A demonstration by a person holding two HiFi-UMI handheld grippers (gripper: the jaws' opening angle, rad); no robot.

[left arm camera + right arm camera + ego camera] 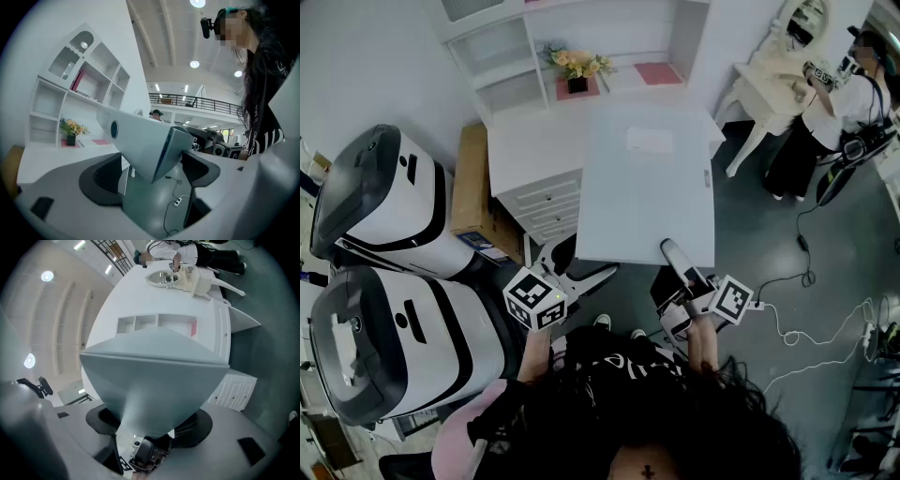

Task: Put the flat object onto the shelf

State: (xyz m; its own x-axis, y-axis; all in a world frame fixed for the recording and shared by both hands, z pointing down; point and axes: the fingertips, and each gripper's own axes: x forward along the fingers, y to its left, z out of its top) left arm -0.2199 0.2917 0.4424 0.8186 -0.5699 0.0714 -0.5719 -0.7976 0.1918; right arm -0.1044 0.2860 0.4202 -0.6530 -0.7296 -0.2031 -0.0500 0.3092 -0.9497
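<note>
Hair (675, 422) of the wearer crowds the bottom of the head view. Just beyond it, both claws hold the panel (642, 187) by its near edge: the left claw (577, 265) at the near-left corner, the right claw (680, 267) further along. I judge that splits the weight and keeps the sheet level. It hangs over the worktop (530, 141), far edge pointing at the shelf (686, 37), not yet on it. Two machines (384, 202) stand close on the left. To the right the floor (787, 244) is open, with a person (848, 103) well apart.

In the left gripper view the jaws stand wide yet clenched on the panel's corner, which sits tilted between them with a cable (176, 201) on the floor below. Shelf bays lie ahead to the left, with flowers (71, 129) in a low one, so I'd steer clear of that bay.

In the right gripper view the jaws grasp the panel's edge too. The sheet spreads ahead and hides most of the worktop. The shelf shows past its far edge, apart from it. The way ahead looks free. The tight spot I expect is the panel's width against the shelf's uprights.
</note>
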